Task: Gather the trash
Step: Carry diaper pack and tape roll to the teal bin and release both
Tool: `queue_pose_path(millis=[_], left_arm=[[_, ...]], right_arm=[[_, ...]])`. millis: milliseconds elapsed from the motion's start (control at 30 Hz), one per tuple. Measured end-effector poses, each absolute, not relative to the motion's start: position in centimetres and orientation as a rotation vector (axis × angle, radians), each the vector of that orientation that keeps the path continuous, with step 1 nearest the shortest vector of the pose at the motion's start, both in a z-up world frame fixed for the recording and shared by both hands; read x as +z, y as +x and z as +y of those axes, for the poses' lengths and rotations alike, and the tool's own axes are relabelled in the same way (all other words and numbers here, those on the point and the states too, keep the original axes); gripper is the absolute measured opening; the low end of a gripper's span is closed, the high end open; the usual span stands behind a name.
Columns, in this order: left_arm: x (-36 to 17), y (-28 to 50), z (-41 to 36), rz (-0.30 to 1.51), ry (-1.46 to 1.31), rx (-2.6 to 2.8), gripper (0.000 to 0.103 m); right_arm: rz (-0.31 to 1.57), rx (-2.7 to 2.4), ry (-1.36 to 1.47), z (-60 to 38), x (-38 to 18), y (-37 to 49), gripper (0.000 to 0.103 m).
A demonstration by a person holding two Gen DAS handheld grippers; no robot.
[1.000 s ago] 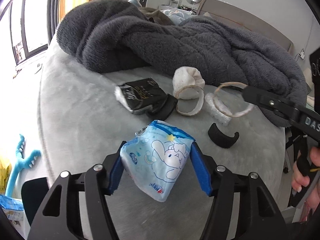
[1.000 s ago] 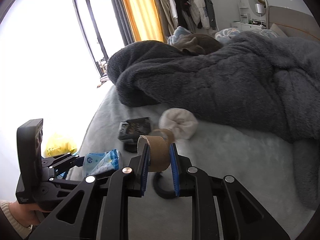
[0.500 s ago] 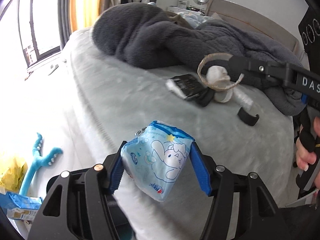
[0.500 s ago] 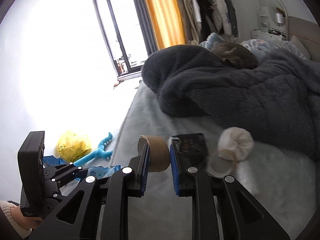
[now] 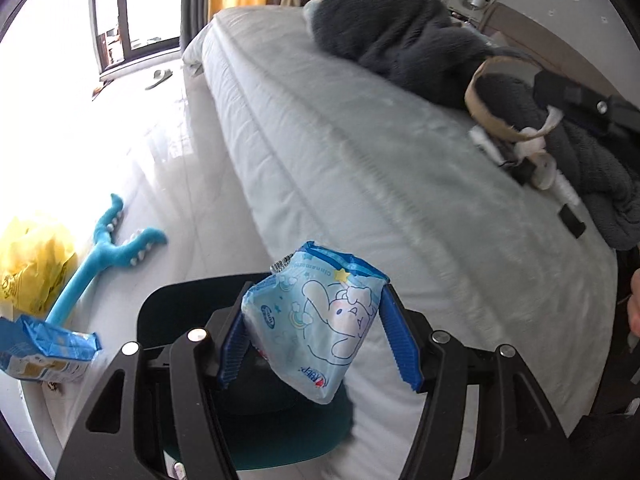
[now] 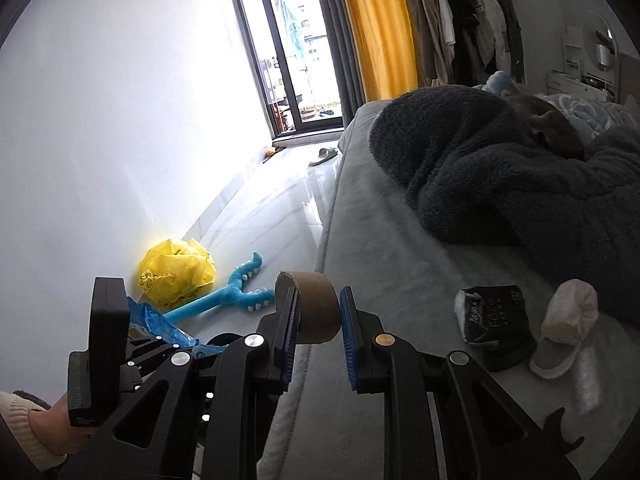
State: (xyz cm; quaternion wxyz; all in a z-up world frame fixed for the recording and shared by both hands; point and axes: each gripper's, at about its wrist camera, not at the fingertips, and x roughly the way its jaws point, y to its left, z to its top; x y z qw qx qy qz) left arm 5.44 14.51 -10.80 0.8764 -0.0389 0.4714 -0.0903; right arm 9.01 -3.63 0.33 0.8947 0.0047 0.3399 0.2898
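Note:
My left gripper (image 5: 316,340) is shut on a light blue tissue packet (image 5: 316,320) with a cartoon bunny, held over a dark round bin (image 5: 256,408) on the floor beside the bed. My right gripper (image 6: 318,320) is shut on a brown cardboard tape ring (image 6: 314,306), held near the bed's edge; the ring also shows in the left wrist view (image 5: 486,100). On the bed lie a black wrapper (image 6: 494,316), a white sock (image 6: 568,320), a clear plastic piece (image 6: 586,384) and a black curved piece (image 6: 564,436).
A grey fleece blanket (image 6: 500,176) covers the far bed (image 5: 360,152). On the floor lie a yellow plastic bag (image 6: 176,272), a blue toy (image 6: 236,292), a blue packet (image 5: 44,348) and a slipper (image 6: 324,156). A white wall stands at left.
Both grippers have swung left, away from the trash on the bed and out over the floor. The left one now holds the tissue packet above the dark bin. Both grips are unchanged.

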Motion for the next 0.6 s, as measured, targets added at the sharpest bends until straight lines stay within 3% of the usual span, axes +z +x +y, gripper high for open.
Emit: queue_pose_path(millis=[600], left_arm=[[-18.6,3.4,24.5,1.259,-0.196,-0.105,0.069]], right_arm=[[0.820,0.733,-0.097,8.4,-3.8,8.8,0.021]])
